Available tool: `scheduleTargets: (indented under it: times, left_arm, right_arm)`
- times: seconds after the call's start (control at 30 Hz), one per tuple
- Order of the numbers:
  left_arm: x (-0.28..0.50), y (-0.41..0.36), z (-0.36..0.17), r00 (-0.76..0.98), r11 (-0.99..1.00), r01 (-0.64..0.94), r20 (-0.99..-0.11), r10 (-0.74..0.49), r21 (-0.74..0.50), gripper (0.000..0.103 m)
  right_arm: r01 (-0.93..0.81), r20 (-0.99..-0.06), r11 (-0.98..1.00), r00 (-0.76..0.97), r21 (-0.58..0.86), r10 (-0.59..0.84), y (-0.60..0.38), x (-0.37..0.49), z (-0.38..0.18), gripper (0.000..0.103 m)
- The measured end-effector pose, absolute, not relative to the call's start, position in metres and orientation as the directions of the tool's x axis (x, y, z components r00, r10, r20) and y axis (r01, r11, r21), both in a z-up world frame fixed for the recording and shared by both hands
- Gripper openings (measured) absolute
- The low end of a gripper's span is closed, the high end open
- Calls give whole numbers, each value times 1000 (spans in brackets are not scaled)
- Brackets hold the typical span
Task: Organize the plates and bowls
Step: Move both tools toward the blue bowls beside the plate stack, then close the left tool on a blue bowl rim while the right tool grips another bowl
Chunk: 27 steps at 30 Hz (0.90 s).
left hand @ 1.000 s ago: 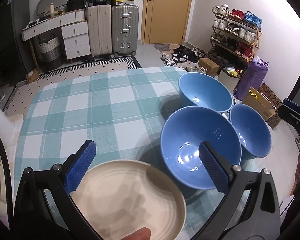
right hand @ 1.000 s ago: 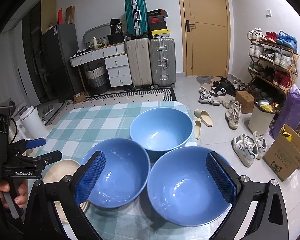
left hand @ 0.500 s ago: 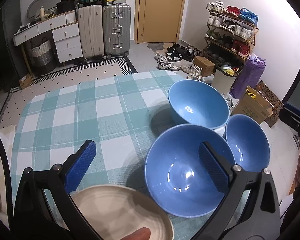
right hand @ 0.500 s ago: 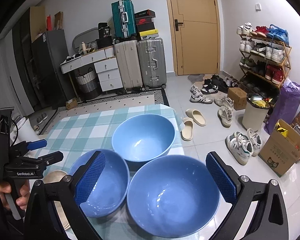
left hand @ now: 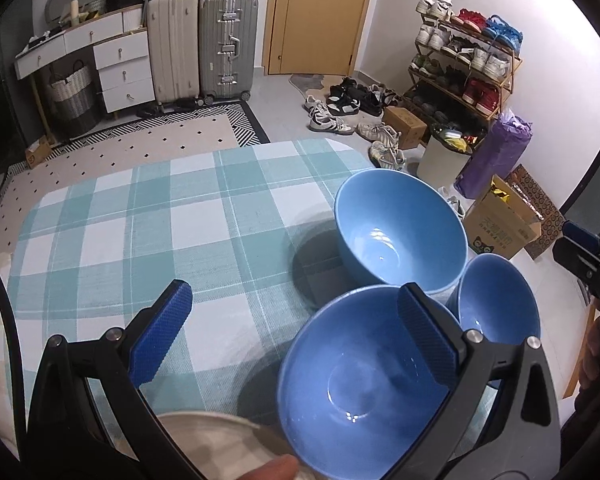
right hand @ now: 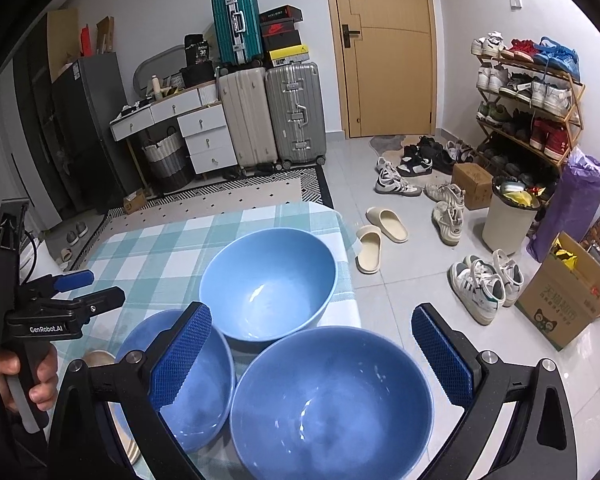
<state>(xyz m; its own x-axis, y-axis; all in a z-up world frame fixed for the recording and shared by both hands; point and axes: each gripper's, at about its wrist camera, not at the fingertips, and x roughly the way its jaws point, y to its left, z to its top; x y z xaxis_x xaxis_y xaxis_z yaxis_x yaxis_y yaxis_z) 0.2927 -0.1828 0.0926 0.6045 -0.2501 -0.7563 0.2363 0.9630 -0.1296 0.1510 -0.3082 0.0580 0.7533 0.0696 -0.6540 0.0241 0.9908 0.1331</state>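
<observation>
Three blue bowls (right hand: 266, 284) sit close together near the right edge of the desk (left hand: 140, 232), whose left part is bare checked cloth. Both the left gripper (left hand: 296, 340) and the right gripper (right hand: 312, 356) have jaws spread wide, holding nothing, and a beige plate (left hand: 220, 446) lies at the near edge.

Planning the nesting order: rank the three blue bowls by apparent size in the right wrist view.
1. Nearest blue bowl, largest, though nearness inflates it.
2. Far blue bowl.
3. Left blue bowl, smallest, partly hidden by the claw.

Checked tablecloth (left hand: 148, 220) — 3 bowls (left hand: 400, 228), plate (left hand: 220, 440)
</observation>
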Motion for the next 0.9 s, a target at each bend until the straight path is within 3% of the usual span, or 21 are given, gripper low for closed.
scheduleTargets:
  times: [0.6,0.9]
  left_arm:
    - [354,-218,60,553,950,283,-787,-273,-131,101]
    - [374,-231,41,525,947,296,-807,-270,-124,86]
  right_arm:
    - [27,-707,991,703,134,76,-319,217,37,102]
    - [54,-754,983,649,173,97,-330,247,2,102]
